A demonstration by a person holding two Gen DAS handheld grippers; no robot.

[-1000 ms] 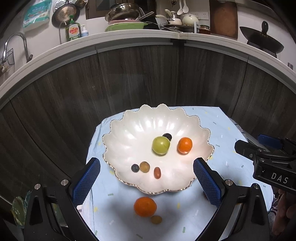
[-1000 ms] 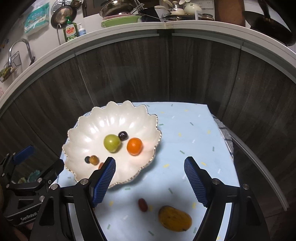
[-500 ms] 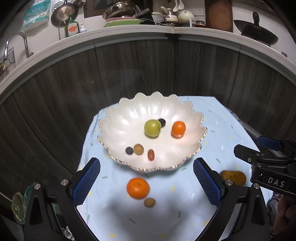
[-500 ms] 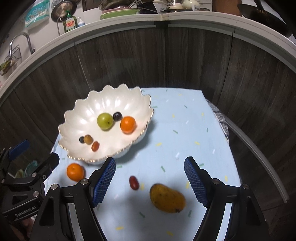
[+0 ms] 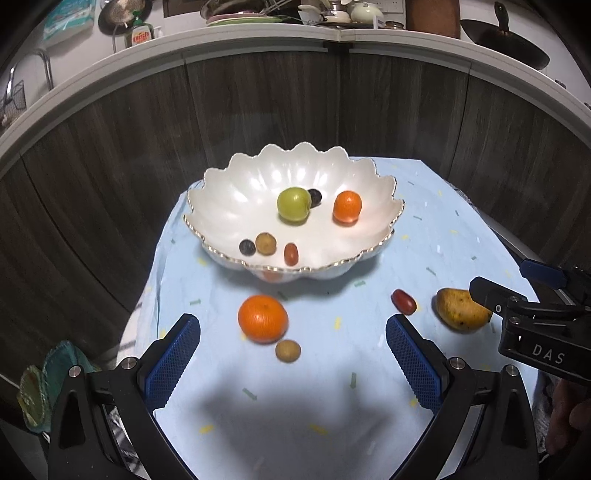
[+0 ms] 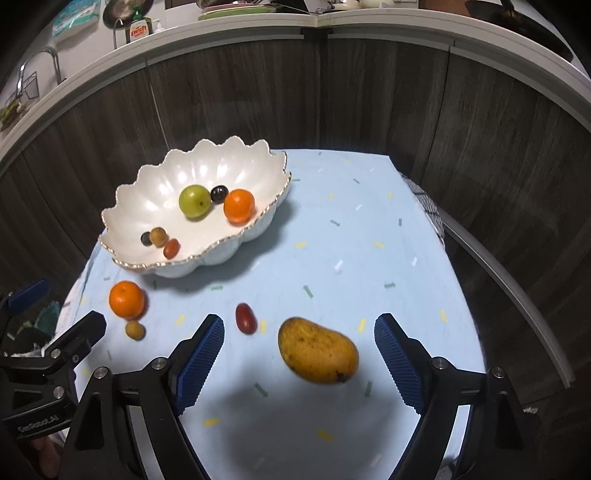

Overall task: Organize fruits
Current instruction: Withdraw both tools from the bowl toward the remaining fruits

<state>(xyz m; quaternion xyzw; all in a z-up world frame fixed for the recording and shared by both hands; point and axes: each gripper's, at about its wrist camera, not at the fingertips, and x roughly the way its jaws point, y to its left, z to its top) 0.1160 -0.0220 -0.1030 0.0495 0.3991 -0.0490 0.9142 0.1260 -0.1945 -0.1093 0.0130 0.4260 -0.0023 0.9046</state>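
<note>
A white scalloped bowl (image 5: 229,199) (image 6: 147,206) on a light blue cloth holds a green fruit (image 5: 294,204), an orange (image 5: 347,206) and several small fruits. On the cloth in front lie an orange (image 5: 262,318) (image 6: 126,299), a small brown fruit (image 5: 287,350) (image 6: 135,329), a red grape tomato (image 5: 403,301) (image 6: 245,318) and a yellow mango (image 5: 460,310) (image 6: 317,350). My left gripper (image 5: 293,362) is open and empty, just short of the loose orange. My right gripper (image 6: 299,354) is open, its pads either side of the mango, above it.
The cloth (image 5: 295,406) covers a small table in front of dark wood cabinet doors (image 5: 258,110). A counter above carries dishes, pans and a soap bottle (image 5: 140,35). A green cloth (image 5: 40,384) lies low at the left.
Both grippers have pulled back and away from the bowl. The loose fruits on the cloth have come into view, and the mango now sits between the right gripper's pads.
</note>
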